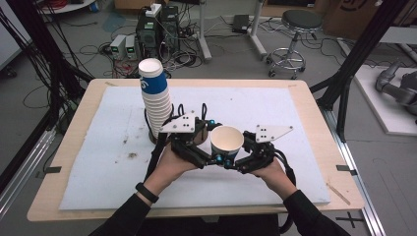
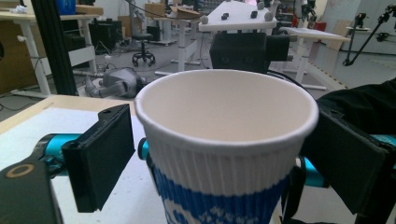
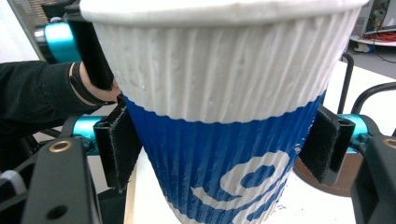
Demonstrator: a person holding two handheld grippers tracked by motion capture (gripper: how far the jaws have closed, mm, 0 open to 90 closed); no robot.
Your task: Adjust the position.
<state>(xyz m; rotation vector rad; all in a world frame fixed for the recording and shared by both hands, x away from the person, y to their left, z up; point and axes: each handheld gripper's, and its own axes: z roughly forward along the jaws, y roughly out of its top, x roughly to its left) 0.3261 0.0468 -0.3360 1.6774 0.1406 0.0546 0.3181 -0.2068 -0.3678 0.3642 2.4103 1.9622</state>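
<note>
Paper cup [image 3: 224,116], upright, ribbed white above a blue band, just right of the cup stack [image 1: 155,98]. Right gripper [image 3: 224,154] clamps its blue band from both sides. Left gripper [image 2: 224,158] flanks the rim, jaws parted, its visible pad [image 2: 105,156] clear of the wall.

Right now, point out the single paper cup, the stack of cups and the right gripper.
single paper cup [image 1: 226,139]: high view, on its pale inside.
stack of cups [image 1: 156,101]: high view, on the ribbed rims mid-stack.
right gripper [image 3: 224,149]: right gripper view, midway between its jaws.
</note>
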